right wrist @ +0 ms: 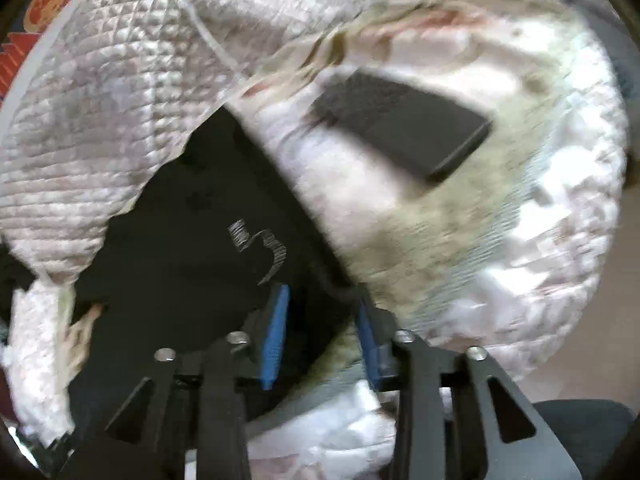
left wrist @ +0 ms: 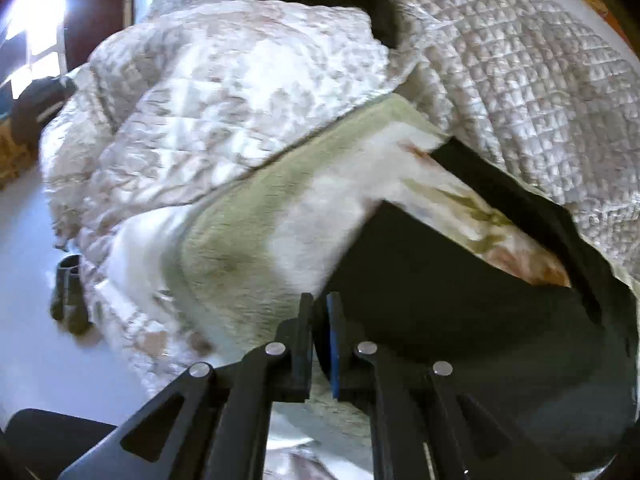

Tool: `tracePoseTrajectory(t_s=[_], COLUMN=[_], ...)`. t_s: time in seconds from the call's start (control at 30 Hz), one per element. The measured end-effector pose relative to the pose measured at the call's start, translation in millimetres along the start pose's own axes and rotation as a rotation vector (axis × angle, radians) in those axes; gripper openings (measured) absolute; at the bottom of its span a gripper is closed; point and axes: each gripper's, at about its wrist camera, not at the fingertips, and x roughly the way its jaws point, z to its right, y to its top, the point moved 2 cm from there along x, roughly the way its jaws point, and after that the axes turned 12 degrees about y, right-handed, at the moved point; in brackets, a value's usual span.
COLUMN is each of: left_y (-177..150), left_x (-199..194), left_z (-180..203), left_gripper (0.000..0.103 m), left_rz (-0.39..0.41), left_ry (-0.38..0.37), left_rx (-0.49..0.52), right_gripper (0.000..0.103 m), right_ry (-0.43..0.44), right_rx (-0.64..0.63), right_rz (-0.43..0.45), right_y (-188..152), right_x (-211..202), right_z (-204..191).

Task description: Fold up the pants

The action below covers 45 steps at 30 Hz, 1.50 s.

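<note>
Quilted bedspread (left wrist: 224,92) under black pants (right wrist: 180,216) | left fingers (left wrist: 306,340) nearly closed | right fingers (right wrist: 276,344) apart, straddling pants

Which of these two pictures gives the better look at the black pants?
The right wrist view: the black pants fill its left half, and a white stitched logo shows. The left wrist view catches only a plain dark stretch at its lower right.

home bedroom, rumpled quilted bedspread (left wrist: 520,60), floral bed sheet (left wrist: 248,224), sunlit window (left wrist: 36,20), patterned red rug (right wrist: 24,36)
</note>
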Motion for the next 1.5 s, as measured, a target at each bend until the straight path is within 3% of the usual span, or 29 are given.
tracePoseTrajectory(t_s=[0.1,0.17,0.23,0.33,0.43,0.5,0.67,0.77,0.9,1.03,1.23,1.43,1.5], left_y=[8.8,13.7,13.5,-0.8,-26.5,-36.6,-18.9,-3.3,8.6,8.4,-9.7,-53.7,-70.7], left_x=[-13.1,-25.6,-33.2,-33.5,-15.2,-10.4,-11.2,5.7,28.7,27.2,-6.2,-50.6,-48.7], left_z=[1.8,12.9,33.0,71.0,95.0,97.7,91.2,88.4,95.7,97.5,109.8,136.4,143.5], left_gripper=[0.023,0.037,0.041,0.041,0.041,0.041,0.041,0.047,0.047,0.048,0.048,0.050,0.050], left_rz=[0.056,0.086,0.077,0.019,-0.079,-0.058,-0.017,-0.026,-0.005,0.006,0.017,0.033,0.012], left_ry=[0.001,-0.081,-0.206,-0.351,-0.347,-0.314,-0.249,-0.214,-0.117,-0.091,-0.203,-0.354,-0.345], left_rx=[0.002,0.017,0.054,0.161,0.256,0.293,0.294,0.264,0.284,0.269,0.285,0.407,0.453], right_gripper=[0.036,0.037,0.037,0.037,0.037,0.038,0.038,0.048,0.050,0.050,0.050,0.050,0.050], right_ry=[-0.044,-0.016,0.017,0.077,0.019,0.005,0.031,0.060,0.105,0.111,0.182,0.223,0.196], right_rx=[-0.087,-0.142,-0.225,-0.362,-0.421,-0.406,-0.432,-0.458,-0.474,-0.446,-0.505,-0.609,-0.643], right_rz=[0.107,0.145,0.126,-0.005,-0.159,-0.211,-0.157,-0.093,-0.113,-0.152,-0.153,-0.196,-0.215], right_y=[8.5,12.1,10.8,-5.5,-24.4,-30.2,-19.1,-13.0,-10.4,-16.9,-34.1,-67.5,-78.8], right_x=[-23.5,-31.0,-26.5,0.8,34.4,46.7,30.7,21.9,36.4,52.8,48.8,49.4,52.6], right_z=[-15.1,-27.6,-46.2,-71.2,-70.1,-57.4,-64.2,-79.2,-93.6,-88.3,-105.0,-123.4,-125.6])
